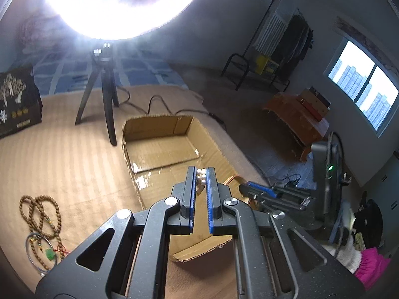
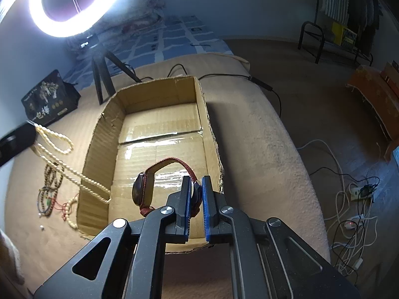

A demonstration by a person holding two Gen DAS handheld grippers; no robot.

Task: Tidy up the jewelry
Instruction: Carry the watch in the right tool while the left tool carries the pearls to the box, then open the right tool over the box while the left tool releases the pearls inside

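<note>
Both tongs loaded above the cardboard box (image 2: 159, 124).

Left tongs (image 1: 201, 174) are clamped on a cream bead strand (image 1: 201, 175); in the right wrist view the same strand (image 2: 53, 144) hangs from them left of the box, droops over the box's left wall, and its tail lies on the tan bed cover (image 2: 261, 149) by the box's near-left corner. Right tongs (image 2: 197, 186) are clamped on the red-strap watch (image 2: 149, 186), strap arching up, dark face turned left, held over the near half of the box floor. Left of the box, on the bed cover: brown bead strings (image 1: 41, 214), a thin bangle (image 1: 40, 251), a green pendant (image 1: 51, 256) on red cord. Beyond the box's far-left corner: tripod (image 1: 104, 94) carrying a lit ring light (image 1: 124, 5); a black printed carton (image 1: 17, 99) further left.
</note>
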